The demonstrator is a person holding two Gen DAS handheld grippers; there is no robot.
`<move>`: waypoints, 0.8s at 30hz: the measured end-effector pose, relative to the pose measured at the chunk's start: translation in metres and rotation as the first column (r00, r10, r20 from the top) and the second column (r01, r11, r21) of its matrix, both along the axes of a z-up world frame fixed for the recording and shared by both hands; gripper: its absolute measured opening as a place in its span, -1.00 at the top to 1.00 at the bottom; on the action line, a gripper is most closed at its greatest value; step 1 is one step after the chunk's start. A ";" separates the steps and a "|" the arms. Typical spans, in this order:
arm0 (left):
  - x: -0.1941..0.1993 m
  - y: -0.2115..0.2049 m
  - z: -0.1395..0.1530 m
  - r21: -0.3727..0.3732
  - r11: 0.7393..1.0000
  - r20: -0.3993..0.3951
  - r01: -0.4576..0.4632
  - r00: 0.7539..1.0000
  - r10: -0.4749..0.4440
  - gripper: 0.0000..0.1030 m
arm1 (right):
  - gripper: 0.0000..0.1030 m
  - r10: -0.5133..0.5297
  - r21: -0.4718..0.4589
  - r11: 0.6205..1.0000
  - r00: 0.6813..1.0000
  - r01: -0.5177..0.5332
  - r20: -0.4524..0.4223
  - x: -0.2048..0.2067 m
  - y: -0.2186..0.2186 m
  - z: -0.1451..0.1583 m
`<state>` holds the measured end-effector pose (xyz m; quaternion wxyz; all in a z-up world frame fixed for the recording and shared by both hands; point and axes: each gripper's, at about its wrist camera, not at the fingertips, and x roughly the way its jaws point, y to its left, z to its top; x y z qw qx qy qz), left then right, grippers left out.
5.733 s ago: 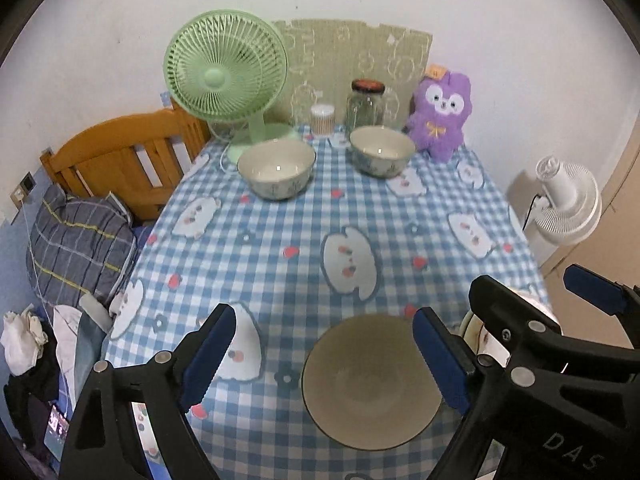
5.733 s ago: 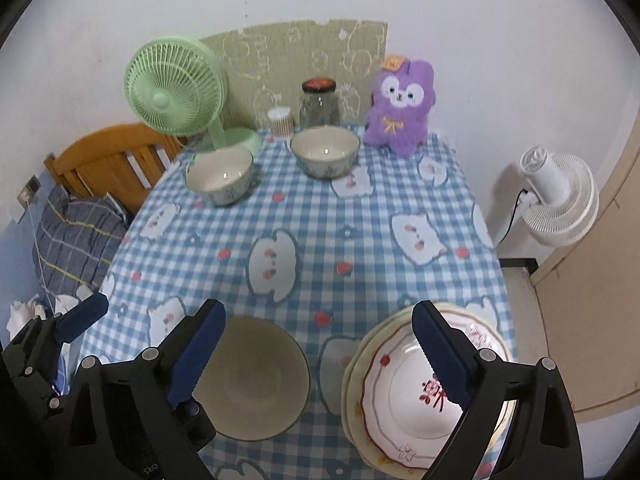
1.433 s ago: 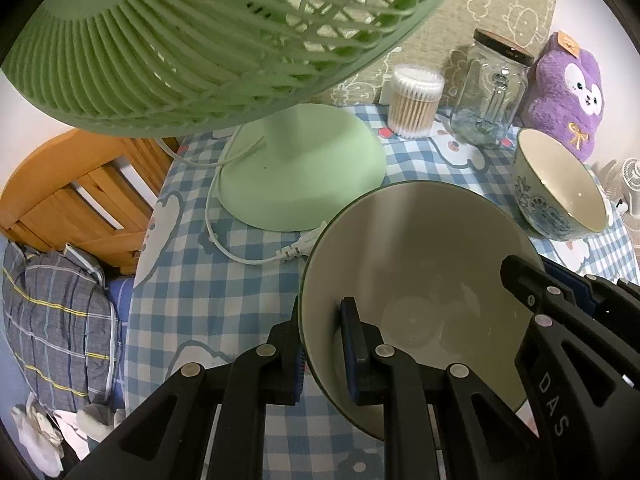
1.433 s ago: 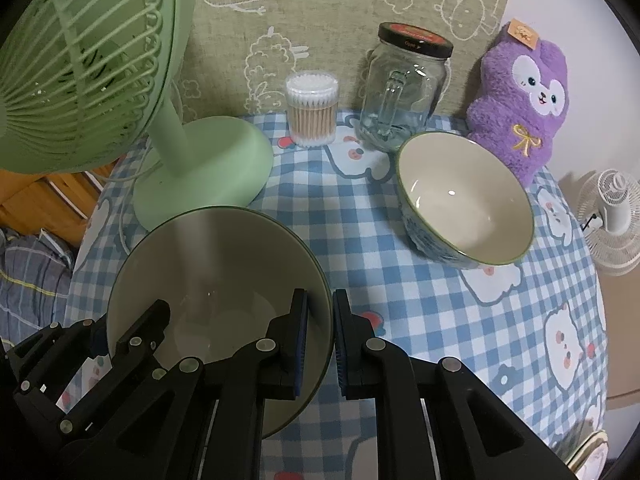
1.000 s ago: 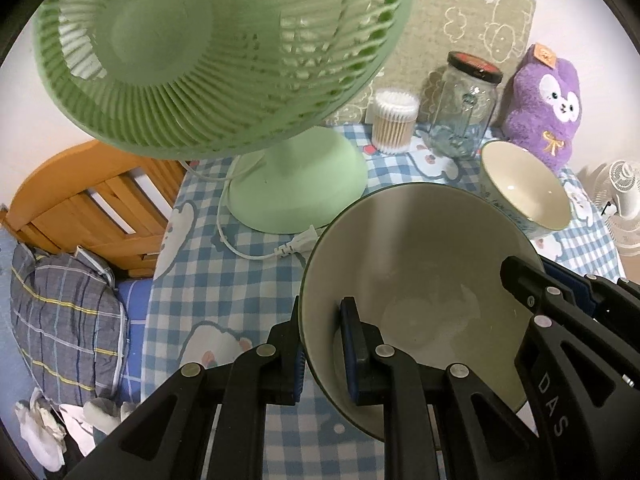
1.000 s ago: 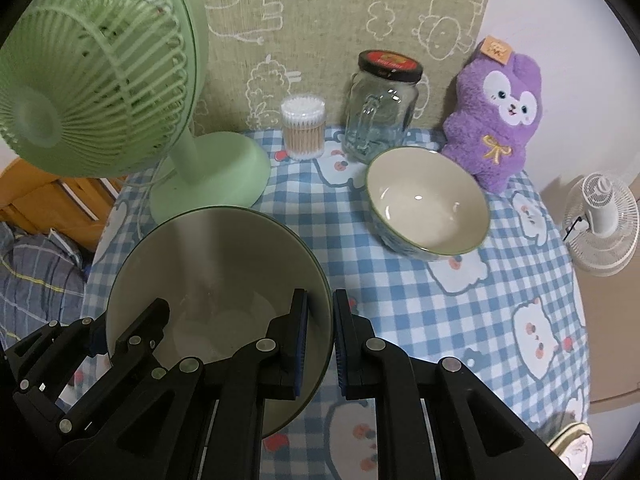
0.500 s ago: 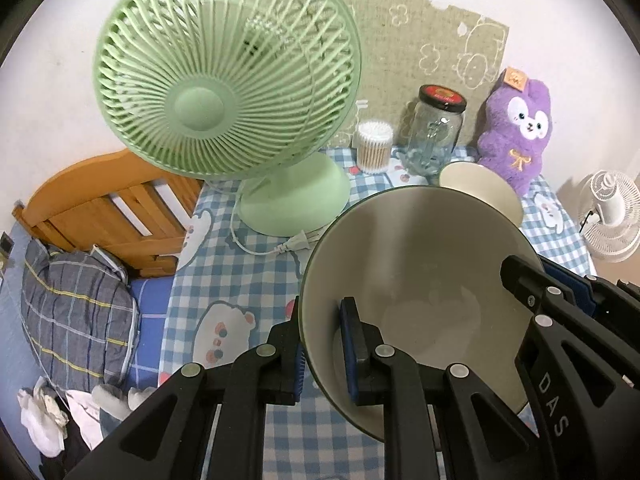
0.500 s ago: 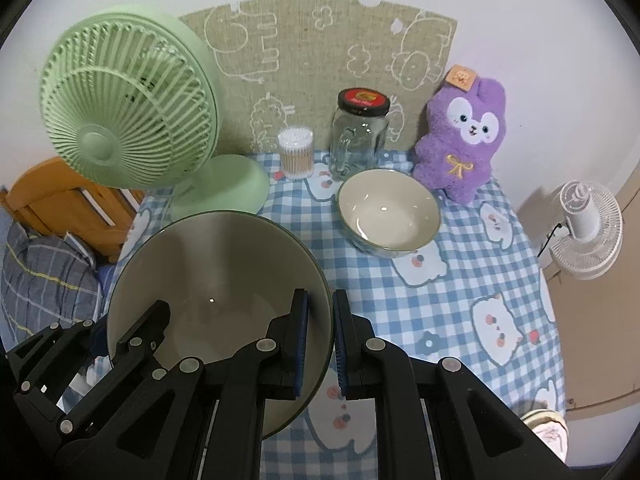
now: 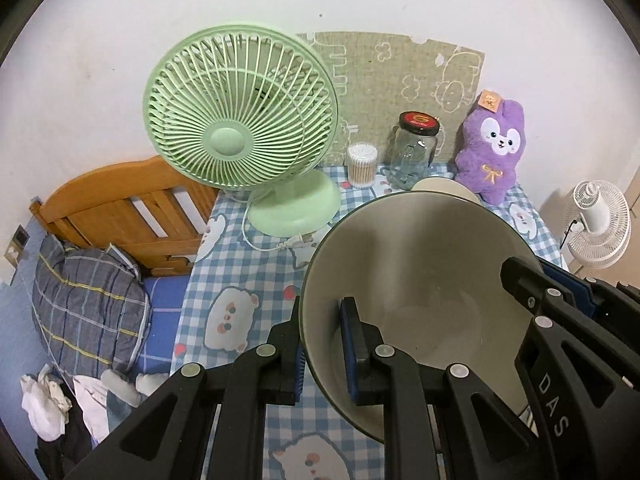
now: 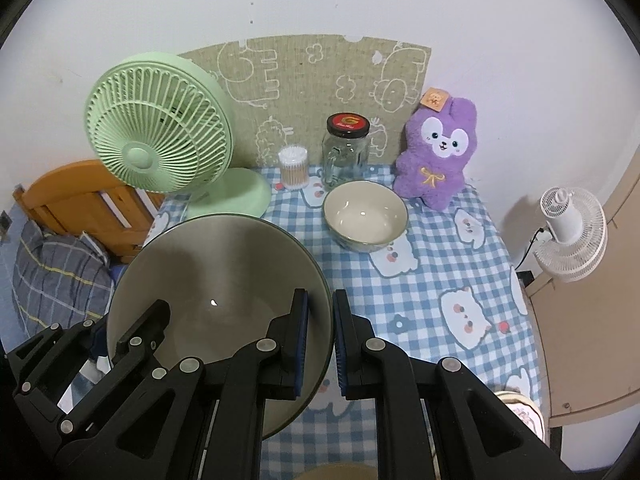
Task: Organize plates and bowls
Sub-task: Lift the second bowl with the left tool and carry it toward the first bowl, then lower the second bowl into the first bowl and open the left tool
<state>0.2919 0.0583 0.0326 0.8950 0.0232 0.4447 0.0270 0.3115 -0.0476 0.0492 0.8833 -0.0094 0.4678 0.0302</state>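
Note:
A wide cream bowl with a dark green rim [image 9: 420, 280] [image 10: 216, 272] hangs above the checked tablecloth, carried between both grippers. My left gripper [image 9: 322, 344] is shut on its left rim, one finger inside and one outside. My right gripper [image 10: 320, 340] is shut on its right rim in the same way. A second cream bowl [image 10: 365, 216] stands on the cloth near the back, half hidden behind the carried bowl in the left wrist view. A patterned plate's rim [image 10: 520, 408] shows at the table's front right corner.
At the back stand a green desk fan [image 9: 236, 136] with its cord, a cotton-swab tub [image 10: 293, 166], a glass jar [image 10: 346, 148] and a purple plush toy [image 10: 438, 152]. A wooden bed frame [image 9: 120, 208] lies left, a white floor fan [image 10: 568, 232] right.
Both grippers have lifted the bowl and drawn it back from the green fan. The fan, the jar and the second bowl now look smaller and farther off.

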 end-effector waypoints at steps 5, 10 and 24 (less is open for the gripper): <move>-0.021 -0.008 0.011 -0.002 1.000 0.018 -0.015 1.000 0.015 0.75 | 0.71 0.005 0.015 1.000 1.000 -0.005 0.011 -0.020 -0.012 0.011; -0.041 -0.018 0.017 0.003 1.000 0.030 -0.022 0.999 0.022 0.75 | 0.71 0.016 0.014 1.000 1.000 -0.016 0.020 -0.040 -0.024 0.018; -0.089 -0.054 0.014 -0.008 1.000 0.038 -0.031 0.999 0.031 0.74 | 0.71 0.027 0.002 1.000 0.999 -0.027 0.038 -0.089 -0.064 0.020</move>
